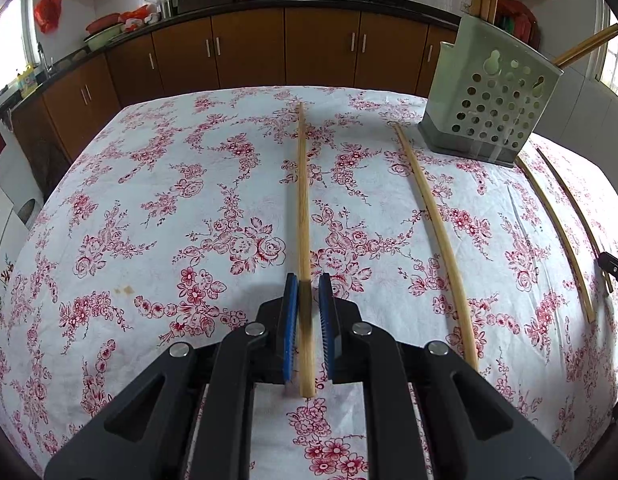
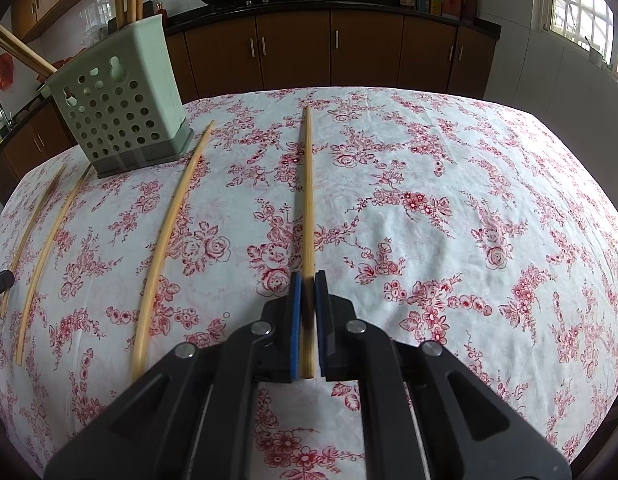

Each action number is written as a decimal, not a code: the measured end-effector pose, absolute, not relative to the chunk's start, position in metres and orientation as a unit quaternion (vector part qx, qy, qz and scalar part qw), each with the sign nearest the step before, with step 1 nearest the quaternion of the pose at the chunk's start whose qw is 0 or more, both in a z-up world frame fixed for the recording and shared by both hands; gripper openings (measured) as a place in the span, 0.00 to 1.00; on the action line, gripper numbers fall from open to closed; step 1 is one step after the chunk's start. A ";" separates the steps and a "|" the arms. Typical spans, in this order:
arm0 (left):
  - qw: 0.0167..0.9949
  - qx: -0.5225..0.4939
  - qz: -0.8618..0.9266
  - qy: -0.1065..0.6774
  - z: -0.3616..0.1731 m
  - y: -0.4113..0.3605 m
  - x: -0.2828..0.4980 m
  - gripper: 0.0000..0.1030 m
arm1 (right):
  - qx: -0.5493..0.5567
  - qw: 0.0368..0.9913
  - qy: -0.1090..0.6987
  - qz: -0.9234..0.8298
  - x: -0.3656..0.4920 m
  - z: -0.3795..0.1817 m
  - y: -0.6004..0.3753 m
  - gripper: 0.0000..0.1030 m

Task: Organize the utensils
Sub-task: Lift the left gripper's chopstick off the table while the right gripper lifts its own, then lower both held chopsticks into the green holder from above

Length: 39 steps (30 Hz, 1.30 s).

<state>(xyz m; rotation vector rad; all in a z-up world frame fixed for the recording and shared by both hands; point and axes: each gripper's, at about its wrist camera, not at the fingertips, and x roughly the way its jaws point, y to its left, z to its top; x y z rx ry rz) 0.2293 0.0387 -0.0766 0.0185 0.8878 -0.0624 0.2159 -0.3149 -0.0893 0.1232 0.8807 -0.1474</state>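
In the left wrist view, my left gripper (image 1: pixel 307 280) straddles the near end of a wooden chopstick (image 1: pixel 303 208) that lies on the floral tablecloth; its blue pads (image 1: pixel 292 320) stand slightly apart from the stick. In the right wrist view, my right gripper (image 2: pixel 307 278) is closed on the near end of another chopstick (image 2: pixel 307 200), its pads touching both sides. A pale green perforated utensil holder (image 1: pixel 489 100) stands at the back right of the left view and back left of the right view (image 2: pixel 121 100), with several chopsticks in it.
More chopsticks lie on the cloth: one (image 1: pixel 433 232) right of the left gripper, two (image 1: pixel 557 232) further right; in the right view one (image 2: pixel 169 240) lies to the left, two (image 2: pixel 49 240) near the table's left edge. Brown kitchen cabinets (image 2: pixel 329 48) stand behind the table.
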 end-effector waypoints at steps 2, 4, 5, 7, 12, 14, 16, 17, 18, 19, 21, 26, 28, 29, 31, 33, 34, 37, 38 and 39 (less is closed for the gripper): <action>0.903 0.009 -0.030 0.429 -0.077 0.039 0.229 0.11 | 0.060 0.900 0.426 -0.071 0.217 -0.089 -0.314 0.08; 0.903 0.009 -0.030 0.429 -0.077 0.039 0.229 0.12 | 0.060 0.900 0.426 -0.071 0.217 -0.089 -0.314 0.08; 0.903 0.009 -0.030 0.429 -0.077 0.039 0.229 0.12 | 0.060 0.900 0.426 -0.071 0.217 -0.089 -0.314 0.08; 0.903 0.009 -0.030 0.429 -0.077 0.039 0.229 0.12 | 0.060 0.900 0.426 -0.071 0.217 -0.089 -0.314 0.08; 0.903 0.007 -0.031 0.429 -0.077 0.039 0.229 0.12 | 0.061 0.900 0.425 -0.071 0.217 -0.089 -0.314 0.08; 0.903 0.010 -0.028 0.429 -0.077 0.038 0.227 0.12 | 0.062 0.900 0.426 -0.070 0.218 -0.090 -0.314 0.08; 0.903 0.016 -0.028 0.429 -0.077 0.036 0.223 0.12 | 0.060 0.900 0.426 -0.071 0.218 -0.089 -0.313 0.08; 0.903 0.019 -0.030 0.429 -0.077 0.034 0.221 0.12 | 0.059 0.900 0.426 -0.072 0.217 -0.089 -0.312 0.08; 0.902 0.021 -0.031 0.429 -0.077 0.033 0.219 0.12 | 0.058 0.900 0.426 -0.072 0.217 -0.089 -0.312 0.08; 0.902 0.023 -0.032 0.429 -0.077 0.032 0.217 0.12 | 0.057 0.900 0.426 -0.072 0.216 -0.089 -0.312 0.08; 0.902 0.027 -0.031 0.429 -0.077 0.031 0.214 0.11 | 0.057 0.900 0.426 -0.071 0.215 -0.089 -0.311 0.08; 0.902 0.035 -0.027 0.429 -0.077 0.029 0.208 0.08 | 0.052 0.900 0.427 -0.066 0.210 -0.088 -0.311 0.07; 0.902 0.042 -0.027 0.429 -0.077 0.029 0.204 0.07 | 0.058 0.903 0.422 -0.065 0.204 -0.084 -0.314 0.07; 0.902 0.045 -0.028 0.428 -0.075 0.030 0.201 0.07 | 0.060 0.907 0.412 -0.066 0.200 -0.077 -0.315 0.07; 0.908 0.046 -0.030 0.416 -0.067 0.032 0.195 0.07 | 0.064 0.917 0.389 -0.066 0.193 -0.061 -0.319 0.07; 0.918 0.039 -0.033 0.394 -0.049 0.035 0.190 0.07 | 0.064 0.927 0.363 -0.067 0.187 -0.042 -0.322 0.07; 0.922 0.035 -0.034 0.385 -0.041 0.036 0.188 0.07 | 0.064 0.933 0.348 -0.067 0.184 -0.030 -0.323 0.07; 0.939 0.014 -0.041 0.342 -0.004 0.042 0.183 0.07 | 0.067 0.947 0.307 -0.069 0.178 -0.001 -0.326 0.07; 0.943 0.008 -0.042 0.331 0.005 0.043 0.183 0.07 | 0.068 0.950 0.297 -0.069 0.177 0.006 -0.328 0.07; 0.947 0.001 -0.043 0.319 0.015 0.045 0.182 0.07 | 0.069 0.954 0.284 -0.069 0.175 0.015 -0.328 0.07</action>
